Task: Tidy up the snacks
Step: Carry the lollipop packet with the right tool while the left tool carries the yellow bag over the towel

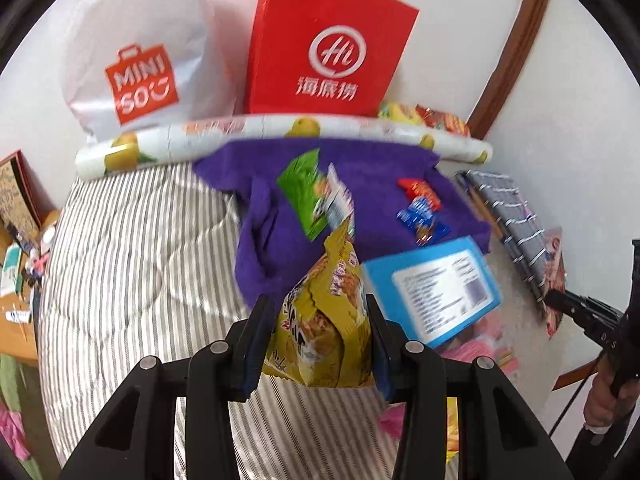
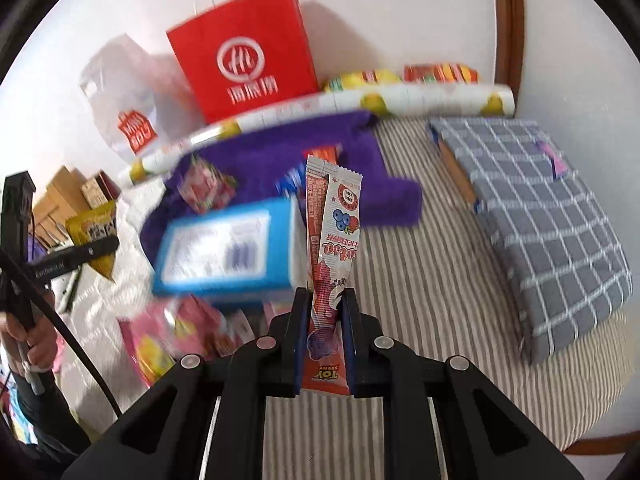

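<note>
Your left gripper (image 1: 316,344) clamps yellow snack bag (image 1: 324,328); right gripper (image 2: 323,340) clamps red candy stick (image 2: 334,240), both lifted over bed (image 1: 132,264). Left to sort: green packet (image 1: 306,196), small wrappers (image 1: 420,212) on purple cloth (image 1: 380,184), blue box (image 1: 436,284) at its near edge. Judged early.

The left black hand-held gripper (image 1: 316,312), angled downward, clamps a crinkled yellow foil snack bag (image 1: 324,332), while the right black hand-held gripper (image 2: 323,300), likewise angled, pinches a slim red-and-white stick packet (image 2: 332,248).
</note>
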Demonstrator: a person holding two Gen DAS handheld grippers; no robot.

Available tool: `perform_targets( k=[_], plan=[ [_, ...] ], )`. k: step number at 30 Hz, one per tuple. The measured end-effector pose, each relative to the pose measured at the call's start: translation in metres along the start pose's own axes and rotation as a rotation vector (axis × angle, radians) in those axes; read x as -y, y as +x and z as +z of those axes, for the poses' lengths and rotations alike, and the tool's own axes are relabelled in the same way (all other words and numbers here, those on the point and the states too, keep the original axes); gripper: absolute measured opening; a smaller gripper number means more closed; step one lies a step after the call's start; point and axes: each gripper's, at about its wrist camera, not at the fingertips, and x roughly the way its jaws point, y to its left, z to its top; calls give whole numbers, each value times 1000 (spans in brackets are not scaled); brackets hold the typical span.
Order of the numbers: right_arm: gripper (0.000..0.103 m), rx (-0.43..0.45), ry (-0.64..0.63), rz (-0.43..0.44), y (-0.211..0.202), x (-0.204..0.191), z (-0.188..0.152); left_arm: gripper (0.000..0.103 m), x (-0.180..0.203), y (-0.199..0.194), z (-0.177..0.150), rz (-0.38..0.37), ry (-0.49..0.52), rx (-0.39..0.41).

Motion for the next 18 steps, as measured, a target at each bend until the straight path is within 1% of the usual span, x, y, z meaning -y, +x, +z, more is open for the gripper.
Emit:
perform_targets(
  k=[8, 12, 17, 18],
  plan=[
    [16, 85, -34, 57, -1, -25, 47, 42, 23, -9, 38, -16, 37, 19],
    [16, 104, -39, 76, 9, -35, 70, 42, 31, -11, 56, -32, 47, 27],
    [16, 115, -38, 66, 23, -40, 90, 42, 34, -4, 81, -35, 46, 35],
    [16, 114, -35, 65, 26, -39, 92, 40, 34, -2, 84, -37, 43, 35]
  ],
)
